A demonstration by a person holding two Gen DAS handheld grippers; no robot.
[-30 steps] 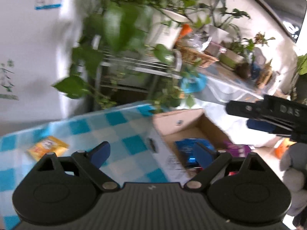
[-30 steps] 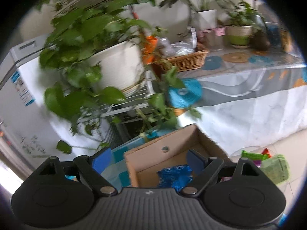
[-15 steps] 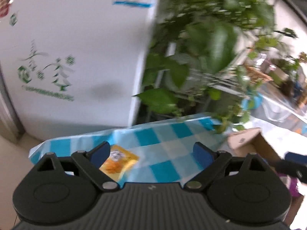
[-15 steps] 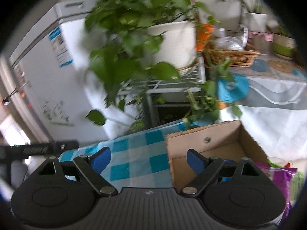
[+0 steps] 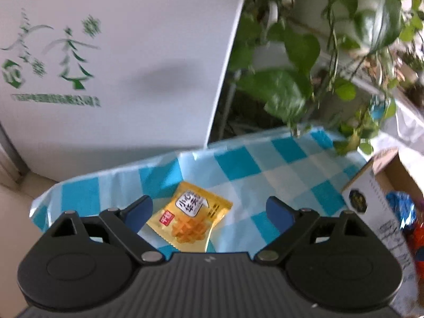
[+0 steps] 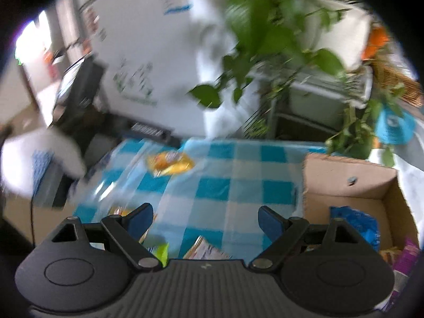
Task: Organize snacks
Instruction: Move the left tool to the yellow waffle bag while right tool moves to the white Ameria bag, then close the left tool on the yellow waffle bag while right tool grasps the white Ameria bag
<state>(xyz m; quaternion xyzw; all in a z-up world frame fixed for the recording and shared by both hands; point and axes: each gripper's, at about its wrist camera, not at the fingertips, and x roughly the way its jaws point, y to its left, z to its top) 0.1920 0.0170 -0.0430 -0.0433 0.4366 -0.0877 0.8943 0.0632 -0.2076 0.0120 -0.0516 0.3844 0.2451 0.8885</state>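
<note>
A yellow waffle snack packet [image 5: 189, 217] lies on the blue checked tablecloth [image 5: 246, 167]. My left gripper [image 5: 209, 212] is open and empty, its blue fingertips on either side of the packet and just above it. The same packet shows further off in the right wrist view [image 6: 169, 163]. My right gripper [image 6: 205, 220] is open and empty above the cloth. More snack packets [image 6: 204, 249] lie close under it, partly hidden. A cardboard box [image 6: 347, 182] at the right holds a blue bag [image 6: 355, 225] and other snacks; it also shows in the left wrist view [image 5: 381, 212].
A white fridge [image 5: 106, 61] stands behind the table. Leafy plants [image 5: 304, 61] on a wire rack hang over the table's far right corner. A dark device [image 6: 76, 90] and something white and blurred [image 6: 39, 159] are at the left.
Both grippers swung left, away from the box. My left gripper moved closer to the yellow packet, which now sits between its fingertips. The right view now takes in the cloth and packets.
</note>
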